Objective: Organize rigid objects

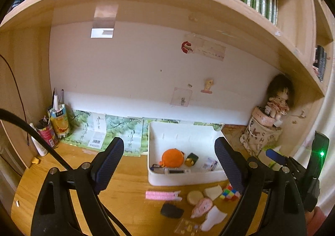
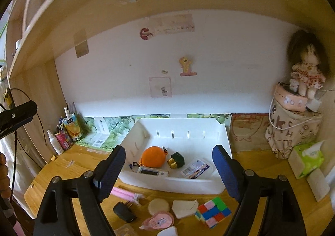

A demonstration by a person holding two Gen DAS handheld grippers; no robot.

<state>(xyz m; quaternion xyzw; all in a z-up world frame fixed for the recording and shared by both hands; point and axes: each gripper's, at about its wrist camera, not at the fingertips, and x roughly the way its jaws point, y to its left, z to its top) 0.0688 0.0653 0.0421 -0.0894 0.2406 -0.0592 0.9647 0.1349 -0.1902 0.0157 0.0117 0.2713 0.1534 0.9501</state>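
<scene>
The white plastic bin (image 2: 209, 185) sits mid-desk (image 2: 261, 173) against the wall, holding an orange round pouch (image 2: 152, 157), a dark green adapter with brass prongs (image 2: 176, 160), a white digital thermometer (image 2: 152, 172) and a small printed packet (image 2: 195, 169). At its 6 o'clock lie a Rubik's cube (image 2: 213, 212), a pink razor (image 2: 125, 194), a black charger plug (image 2: 124, 210) and a round wooden disc (image 2: 158, 206). At 9 o'clock stands an orange juice carton (image 2: 72, 126); at 3 o'clock a doll (image 2: 306, 72) perches on a lettered fabric bag (image 2: 291, 131). Left hand-held gripper (image 1: 169, 162) and right hand-held gripper (image 2: 169, 171) both gape wide, empty, above the clutter.
</scene>
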